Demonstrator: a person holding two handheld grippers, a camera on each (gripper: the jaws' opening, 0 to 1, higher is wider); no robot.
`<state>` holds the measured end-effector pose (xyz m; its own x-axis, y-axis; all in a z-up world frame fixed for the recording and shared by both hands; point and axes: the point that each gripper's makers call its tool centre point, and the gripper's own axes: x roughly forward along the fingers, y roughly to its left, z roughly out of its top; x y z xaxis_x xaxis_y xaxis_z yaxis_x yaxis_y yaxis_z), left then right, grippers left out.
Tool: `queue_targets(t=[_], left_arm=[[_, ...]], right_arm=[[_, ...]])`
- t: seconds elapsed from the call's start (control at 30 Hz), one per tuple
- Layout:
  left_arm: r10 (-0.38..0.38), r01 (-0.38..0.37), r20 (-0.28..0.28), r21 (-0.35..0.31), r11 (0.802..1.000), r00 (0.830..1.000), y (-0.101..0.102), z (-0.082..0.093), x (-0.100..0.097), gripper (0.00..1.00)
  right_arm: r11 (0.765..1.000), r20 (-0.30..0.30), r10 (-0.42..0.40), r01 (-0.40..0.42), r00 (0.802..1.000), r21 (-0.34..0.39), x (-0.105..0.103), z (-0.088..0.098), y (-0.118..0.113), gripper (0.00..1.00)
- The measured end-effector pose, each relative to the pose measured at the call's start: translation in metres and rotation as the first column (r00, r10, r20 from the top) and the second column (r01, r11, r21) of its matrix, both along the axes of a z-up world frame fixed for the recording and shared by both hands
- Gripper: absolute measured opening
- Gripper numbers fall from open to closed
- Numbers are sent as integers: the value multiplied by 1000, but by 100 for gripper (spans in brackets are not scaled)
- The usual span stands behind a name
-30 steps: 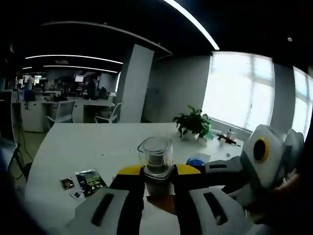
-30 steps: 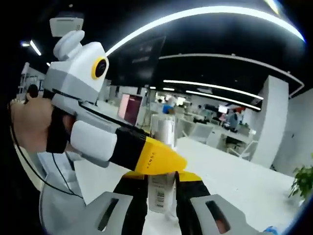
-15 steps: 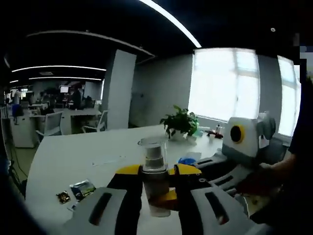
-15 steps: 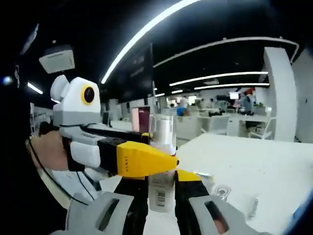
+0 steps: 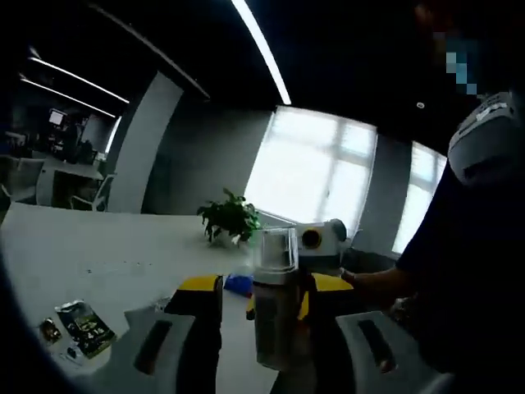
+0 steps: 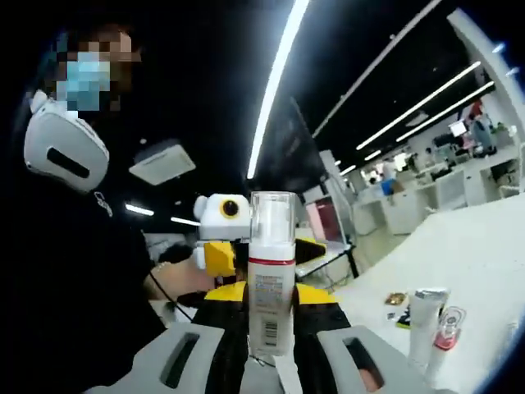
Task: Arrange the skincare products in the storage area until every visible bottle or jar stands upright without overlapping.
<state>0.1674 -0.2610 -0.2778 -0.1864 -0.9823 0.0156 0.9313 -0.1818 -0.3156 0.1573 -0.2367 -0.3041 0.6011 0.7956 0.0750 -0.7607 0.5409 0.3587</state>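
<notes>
**Grippers parting, bottles going with them**

The two grippers are drawing apart. In the left gripper view the right gripper [image 5: 316, 238], which was crowding the near right beside the left gripper [image 5: 262, 308] a second ago, is now sitting small and farther off behind the bottle [image 5: 275, 300]. In the right gripper view the left gripper [image 6: 220, 246], earlier looming across the right gripper [image 6: 271, 316], is now backing off behind the pump bottle [image 6: 271, 275], whose full front is coming clear. Both cameras are swinging round toward the person [image 6: 74, 271].

Upright clear-capped pump bottle [image 6: 271, 275], red-banded.
</notes>
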Motion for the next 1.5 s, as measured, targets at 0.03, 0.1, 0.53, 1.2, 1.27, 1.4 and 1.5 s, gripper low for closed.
queue_targets(t=[0.03, 0.1, 0.53, 1.2, 1.27, 1.4, 1.5], left_arm=[[-39, 39, -5, -8, 999, 999, 2, 1, -5, 35], [-70, 70, 0, -9, 997, 998, 5, 2, -9, 33], [-100, 97, 67, 46, 994, 993, 2, -10, -20, 16], [-8, -5, 179, 76, 997, 984, -10, -19, -14, 16], [-26, 5, 208, 101, 995, 978, -10, -25, -16, 16], [-31, 6, 215, 114, 994, 976, -9, -30, -15, 16], [-25, -2, 227, 116, 993, 973, -9, -32, -14, 16]], right_arm=[[1000, 3, -7, 7, 1000, -17, 2, -2, 0, 11], [998, -6, 65, -66, 998, -24, -5, -4, 7, 11], [987, 8, 133, -132, 991, -90, -4, -9, 14, 12], [959, -22, -10, 3, 1000, -283, 7, -24, 0, 13], [953, -23, 9, -15, 1000, -301, 5, -27, 2, 13], [939, 1, 19, -18, 1000, -343, 4, -31, 2, 12], [932, 33, 15, -2, 999, -363, 6, -34, 1, 11]])
